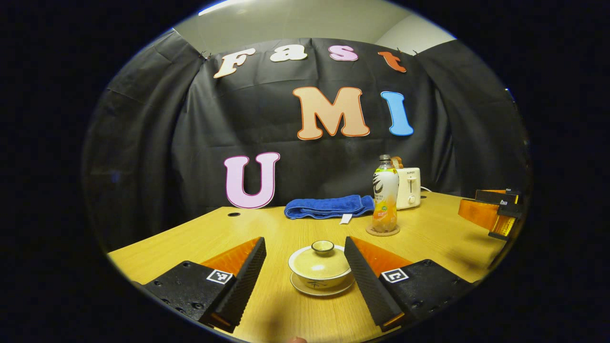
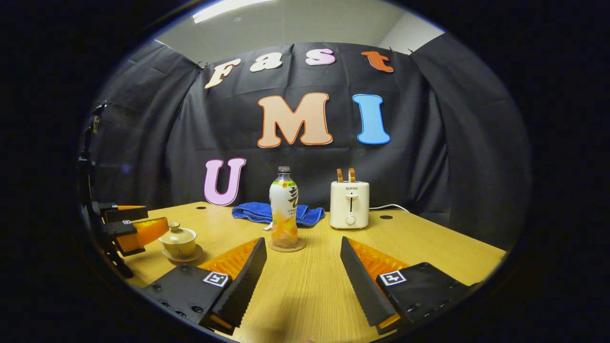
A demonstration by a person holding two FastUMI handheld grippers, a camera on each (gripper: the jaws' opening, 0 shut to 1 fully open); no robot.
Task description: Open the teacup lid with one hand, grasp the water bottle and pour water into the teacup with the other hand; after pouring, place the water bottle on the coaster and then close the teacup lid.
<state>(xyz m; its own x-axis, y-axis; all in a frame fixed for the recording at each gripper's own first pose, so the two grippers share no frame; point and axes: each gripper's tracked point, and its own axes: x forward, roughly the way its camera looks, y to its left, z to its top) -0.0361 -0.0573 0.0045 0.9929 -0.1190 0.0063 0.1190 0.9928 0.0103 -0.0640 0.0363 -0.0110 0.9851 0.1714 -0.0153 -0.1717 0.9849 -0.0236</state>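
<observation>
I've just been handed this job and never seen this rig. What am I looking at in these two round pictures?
Each picture comes from a camera riding on a handheld two-finger gripper. In the left gripper view, the left gripper is open, its fingers either side of the lidded teacup without touching it. The right gripper is open, facing the water bottle standing on its coaster. Also on the wooden table: a blue towel and a white toaster. Nothing is held.

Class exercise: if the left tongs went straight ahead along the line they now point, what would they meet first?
Most likely the lidded teacup on its saucer, which sits centred between the open left tongs. The water bottle stands farther back, off to the right.
</observation>
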